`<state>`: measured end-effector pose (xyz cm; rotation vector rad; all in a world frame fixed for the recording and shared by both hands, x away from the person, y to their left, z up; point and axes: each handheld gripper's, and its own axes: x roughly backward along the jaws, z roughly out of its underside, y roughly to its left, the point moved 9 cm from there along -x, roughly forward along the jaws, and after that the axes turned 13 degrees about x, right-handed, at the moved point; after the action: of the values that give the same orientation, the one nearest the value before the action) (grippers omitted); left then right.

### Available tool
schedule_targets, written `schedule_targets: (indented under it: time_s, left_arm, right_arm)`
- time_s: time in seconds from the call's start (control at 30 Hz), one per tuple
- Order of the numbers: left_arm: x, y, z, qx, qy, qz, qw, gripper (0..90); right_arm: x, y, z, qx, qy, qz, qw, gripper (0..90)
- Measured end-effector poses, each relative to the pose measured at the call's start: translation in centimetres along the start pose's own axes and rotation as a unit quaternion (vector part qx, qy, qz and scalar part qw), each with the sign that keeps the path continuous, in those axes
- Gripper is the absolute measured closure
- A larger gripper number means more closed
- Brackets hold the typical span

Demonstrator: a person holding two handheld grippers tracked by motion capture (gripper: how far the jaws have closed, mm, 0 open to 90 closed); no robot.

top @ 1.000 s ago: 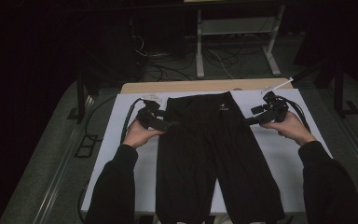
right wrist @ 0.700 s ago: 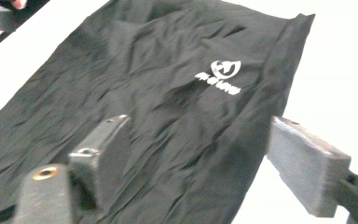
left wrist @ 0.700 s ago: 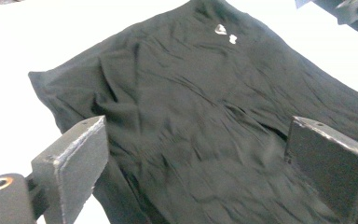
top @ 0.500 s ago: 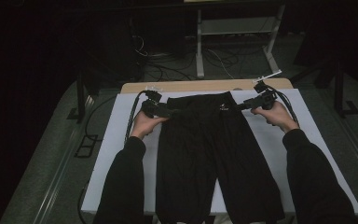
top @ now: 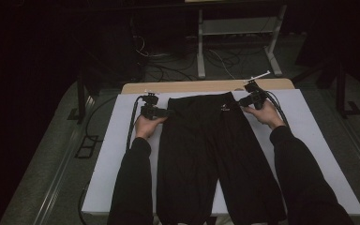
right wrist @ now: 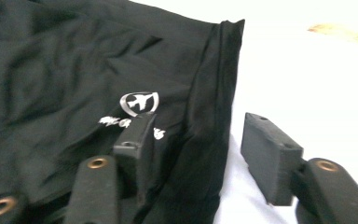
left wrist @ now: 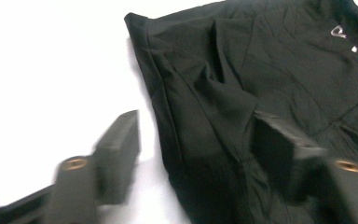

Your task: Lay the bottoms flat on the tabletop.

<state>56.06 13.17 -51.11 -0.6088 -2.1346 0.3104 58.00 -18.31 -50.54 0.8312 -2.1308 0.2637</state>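
Fingers (left wrist: 116,154) spread astride black shorts (top: 211,154) (flat, wrinkled, white logo).

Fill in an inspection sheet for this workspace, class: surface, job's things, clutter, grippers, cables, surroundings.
Surface: white sheet over a wooden table.
Job's things: black shorts lying flat, waistband at the far end, small white logo near it.
Clutter: nothing seen.
Grippers: left gripper open, straddling the shorts' side edge; right gripper open, astride the opposite edge.
Cables: one cable trails from the left gripper; more lie on the floor behind.
Surroundings: dark room, metal stand beyond the table.
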Motion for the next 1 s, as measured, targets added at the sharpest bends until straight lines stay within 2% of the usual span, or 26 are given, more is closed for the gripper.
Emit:
schedule_targets:
  time_s: [0.07, 0.13, 0.17, 0.2, 0.23, 0.27, 0.33, 0.37, 0.4, 0.43, 0.5, 0.57, 0.6, 0.67, 0.73, 0.77, 0.8, 0.87, 0.9, 0.93, 1.0]
  left_arm:
    - [-0.2, 0.2, -0.3, 0.02, -0.011, -0.004, 0.9997, 54.9]
    - [-0.4, 0.5, -0.4, 0.045, -0.012, -0.002, 0.9989, 70.3]
    - [-0.5, 0.6, -0.3, 0.064, -0.005, 0.013, 0.9978, 84.8]
    - [-0.5, 0.6, -0.3, 0.064, -0.005, 0.013, 0.9978, 85.3]
    - [-0.5, 0.7, -0.3, 0.075, -0.003, 0.017, 0.997, 85.3]
    - [-0.5, 0.7, -0.4, 0.081, -0.003, 0.02, 0.9965, 86.4]
    - [-0.4, 0.7, -0.8, 0.084, -0.004, 0.02, 0.9962, 86.5]
    - [-0.1, 0.7, -1.3, 0.099, -0.009, 0.025, 0.9948, 86.6]
    - [-0.1, 0.7, -1.3, 0.099, -0.009, 0.025, 0.9948, 86.6]
    - [0.1, 0.7, -1.7, 0.102, -0.015, 0.028, 0.9943, 86.6]
    - [0.6, 0.9, -2.4, 0.097, -0.023, 0.022, 0.9948, 86.7]
    - [0.9, 1.0, -3.1, 0.105, -0.032, 0.028, 0.9936, 86.6]
    - [1.1, 1.0, -3.5, 0.117, -0.04, 0.034, 0.9918, 86.6]
    - [1.1, 0.9, -3.7, 0.121, -0.043, 0.04, 0.9909, 86.6]
    - [1.1, 0.8, -3.8, 0.118, -0.047, 0.039, 0.9912, 86.5]
    - [1.1, 0.9, -3.9, 0.117, -0.049, 0.039, 0.9912, 86.5]
    - [1.0, 1.1, -3.7, 0.111, -0.048, 0.026, 0.9924, 86.0]
    - [0.9, 1.1, -3.6, 0.105, -0.045, 0.021, 0.9932, 85.7]
    - [0.8, 1.1, -3.5, 0.103, -0.045, 0.015, 0.9936, 78.4]
    - [0.8, 1.1, -3.5, 0.1, -0.048, 0.013, 0.9937, 78.4]
    - [0.9, 0.8, -3.4, 0.097, -0.049, 0.024, 0.9938, 65.8]
  right_arm:
    - [-0.6, 0.1, -0.3, 0.0, 0.002, 0.007, 1.0, 48.6]
    - [-1.3, -0.1, -0.2, 0.003, 0.018, 0.023, 0.9996, 61.7]
    - [-1.8, -0.1, -0.3, -0.012, 0.028, 0.021, 0.9993, 78.7]
    - [-1.8, 0.0, -0.5, -0.023, 0.028, 0.014, 0.9992, 84.9]
    - [-1.8, 0.0, -0.5, -0.023, 0.028, 0.014, 0.9992, 84.9]
    - [-1.7, -0.2, -0.9, -0.046, 0.022, 0.007, 0.9987, 86.1]
    - [-1.7, -0.2, -1.0, -0.052, 0.02, 0.004, 0.9985, 86.2]
    - [-1.3, -0.5, -1.1, -0.072, 0.01, -0.005, 0.9974, 86.3]
    - [-1.1, -0.8, -1.2, -0.084, 0.004, -0.008, 0.9964, 86.4]
    - [-1.1, -0.8, -1.2, -0.084, 0.004, -0.008, 0.9964, 86.4]
    - [-0.4, -1.5, -1.3, -0.106, -0.011, -0.007, 0.9943, 86.4]
    - [0.1, -1.8, -1.4, -0.12, -0.024, -0.015, 0.9924, 86.3]
    - [0.5, -1.9, -1.7, -0.124, -0.038, -0.018, 0.9914, 86.3]
    - [0.6, -2.0, -1.9, -0.127, -0.041, -0.016, 0.9909, 86.3]
    - [1.0, -2.2, -2.3, -0.13, -0.056, -0.007, 0.9899, 86.2]
    - [1.0, -2.2, -2.3, -0.13, -0.056, -0.007, 0.9899, 86.2]
    - [0.9, -2.3, -2.2, -0.131, -0.054, -0.001, 0.99, 85.8]
    - [0.8, -2.3, -2.0, -0.131, -0.048, 0.004, 0.9902, 85.2]
    - [0.5, -2.2, -1.9, -0.139, -0.052, 0.002, 0.989, 80.0]
    - [0.5, -2.2, -1.9, -0.139, -0.052, 0.002, 0.989, 80.0]
    - [0.4, -2.0, -1.7, -0.13, -0.051, 0.001, 0.9902, 74.4]
